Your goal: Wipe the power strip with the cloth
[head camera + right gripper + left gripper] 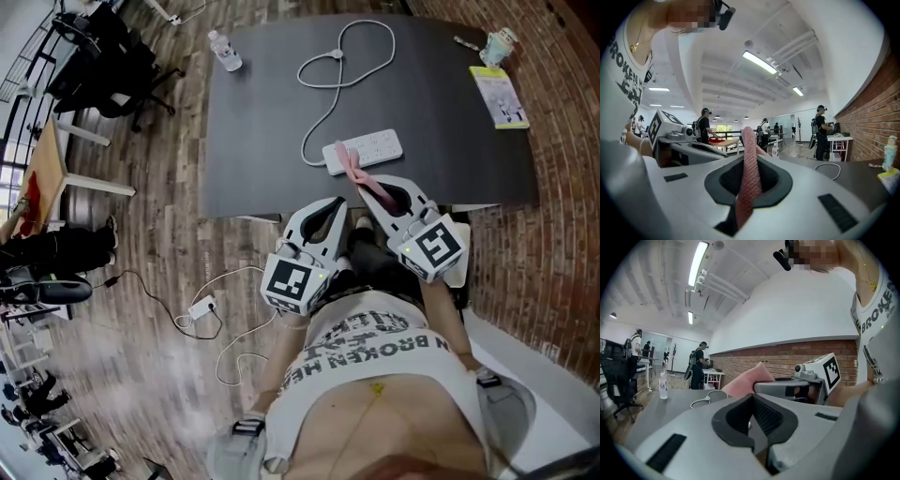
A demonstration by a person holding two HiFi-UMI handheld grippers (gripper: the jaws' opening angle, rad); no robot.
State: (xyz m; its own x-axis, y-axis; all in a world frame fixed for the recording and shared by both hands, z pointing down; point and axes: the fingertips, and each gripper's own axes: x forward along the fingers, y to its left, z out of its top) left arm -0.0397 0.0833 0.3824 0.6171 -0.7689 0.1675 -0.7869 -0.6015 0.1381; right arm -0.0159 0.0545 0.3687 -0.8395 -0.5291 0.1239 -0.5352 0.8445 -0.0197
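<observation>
Right gripper (390, 187) clamped on the cloth (361, 173); left gripper (330, 206) shut, empty. Both sit at the table's (262, 141) near edge. The strip (370, 148) lies just inside that edge, with the cloth's end over it. Step, as judged: starting the wipe. Next: press the cloth flat and drag it lengthwise.

The counter (244, 141) is a dark matte slab on a wood-plank floor (169, 216). Near its front edge, 1 white power strip (366, 150) lies flat, and its white cable (336, 57) snakes off toward the far side in a big loop. 1 clear water bottle (225, 51) stands upright at the far left corner. On the right edge there's a yellowish leaflet (500, 97), with a small pale cup-like thing (496, 45) just behind it, can't tell what exactly. On the floor lies a small white adapter (201, 307) with thin cords.
</observation>
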